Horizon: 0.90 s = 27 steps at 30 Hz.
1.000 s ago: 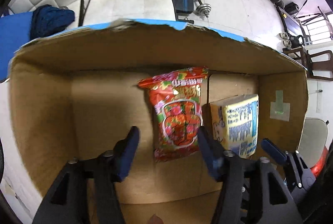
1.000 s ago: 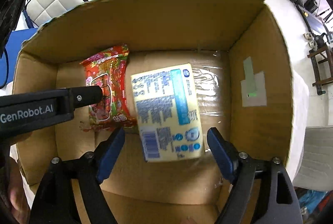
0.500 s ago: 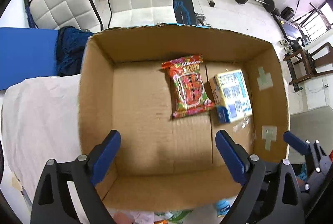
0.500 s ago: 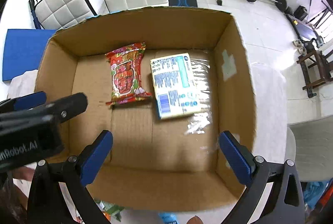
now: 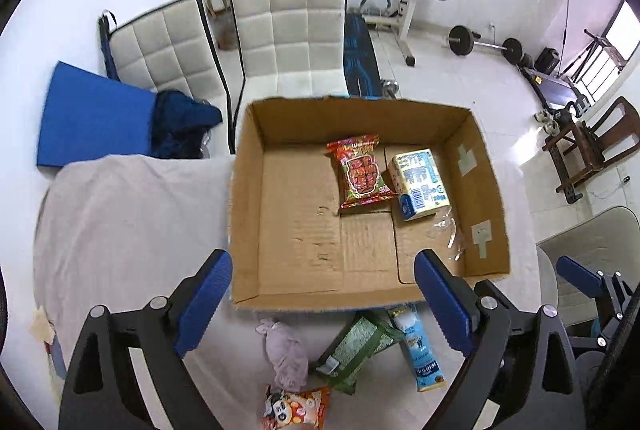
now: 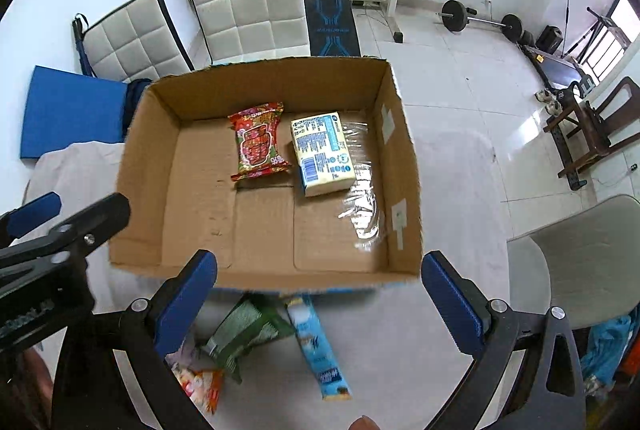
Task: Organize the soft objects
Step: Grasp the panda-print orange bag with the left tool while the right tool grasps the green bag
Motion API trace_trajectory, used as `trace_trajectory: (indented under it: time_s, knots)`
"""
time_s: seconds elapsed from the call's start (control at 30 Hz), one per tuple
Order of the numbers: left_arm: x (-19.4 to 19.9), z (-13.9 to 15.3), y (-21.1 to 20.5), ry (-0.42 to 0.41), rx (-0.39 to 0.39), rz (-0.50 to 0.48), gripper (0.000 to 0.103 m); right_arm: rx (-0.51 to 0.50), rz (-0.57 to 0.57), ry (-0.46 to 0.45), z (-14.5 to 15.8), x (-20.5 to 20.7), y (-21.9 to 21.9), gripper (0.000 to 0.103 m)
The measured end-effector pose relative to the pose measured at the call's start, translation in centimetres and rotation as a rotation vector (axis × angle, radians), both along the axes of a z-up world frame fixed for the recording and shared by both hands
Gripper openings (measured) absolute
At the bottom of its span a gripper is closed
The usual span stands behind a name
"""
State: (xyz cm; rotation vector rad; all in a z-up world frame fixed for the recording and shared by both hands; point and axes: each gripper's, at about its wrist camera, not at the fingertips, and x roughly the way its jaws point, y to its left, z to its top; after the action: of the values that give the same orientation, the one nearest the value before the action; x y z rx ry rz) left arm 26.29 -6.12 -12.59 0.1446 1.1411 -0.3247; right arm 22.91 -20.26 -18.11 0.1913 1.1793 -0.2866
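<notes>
Soft packets, a red snack bag [image 5: 360, 172] and a yellow tissue pack [image 5: 418, 182], are seen inside the cardboard box [image 5: 244, 190]. Each hand-held gripper, left [image 5: 324, 302] and right [image 6: 320, 302], has been withdrawn above it, spread and empty; four items are left below the box.

Brown cardboard box [image 5: 248, 214] holds a red patterned snack packet [image 5: 360, 172] and a yellow-and-blue tissue pack [image 5: 418, 182]; blue fingertips [image 5: 204, 300].

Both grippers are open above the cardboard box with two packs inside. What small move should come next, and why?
Probably lower the open right gripper toward the long light-blue packet lying outside the brown cardboard box. The red snack bag and yellow tissue pack are already inside, while that packet, a green pouch and others remain on the table. The left gripper is also open.
</notes>
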Motion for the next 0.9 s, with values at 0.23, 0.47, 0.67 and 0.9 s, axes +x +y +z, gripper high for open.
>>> trace_trajectory:
  time_s: [0.23, 0.47, 0.67, 0.9]
  knots:
    - [-2.8, 3.2, 0.4, -0.043, -0.027, -0.007, 0.093, -0.003, -0.001, -0.072, 3.9, -3.6, 0.2, 0.103]
    - [-5.2, 1.8, 2.9, -0.007, 0.0, 0.03, 0.093, 0.046, -0.008, -0.012, 2.3, -6.9, -0.5, 0.103]
    - [-7.9, -6.6, 7.6, 0.239, -0.018, 0.174, 0.093, 0.15, -0.008, 0.158, -5.6, -8.9, -0.2, 0.103]
    - [-10.9, -15.4, 11.7, 0.442, -0.011, 0.351, 0.093, 0.393, -0.04, 0.279, -14.7, -7.5, 3.2, 0.103]
